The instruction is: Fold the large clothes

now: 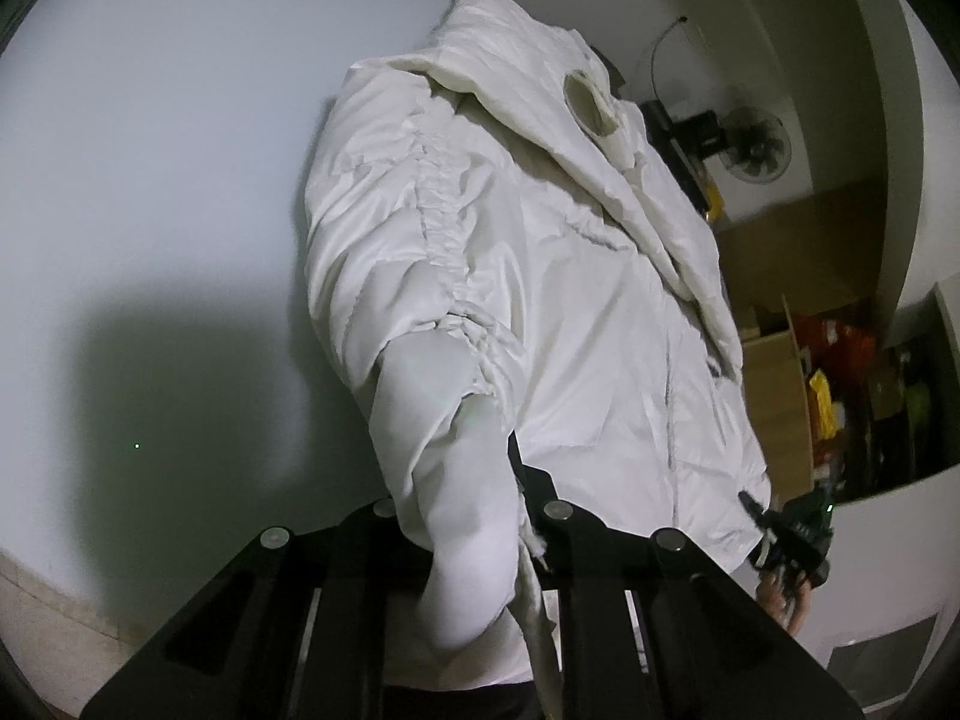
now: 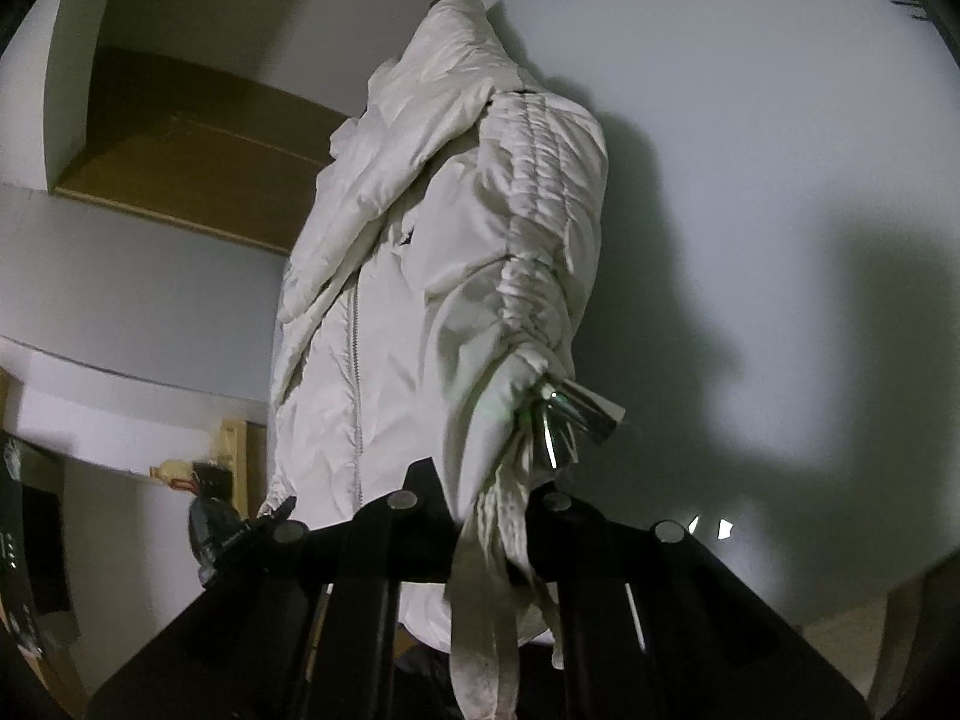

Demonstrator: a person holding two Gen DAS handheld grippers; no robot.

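my left gripper [image 1: 516, 516] is clamped on one hem corner of the white jacket [image 1: 510, 276], my right gripper [image 2: 480, 516] is pinched on the other corner's drawstrings. the jacket lies spread on the white table [image 1: 150, 180], hood farthest away.

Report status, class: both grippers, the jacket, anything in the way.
Left gripper shut on a sleeve cuff. Right gripper shut on the other cuff. White jacket spread on the table, unfolded. Hang tags dangle at right cuff.
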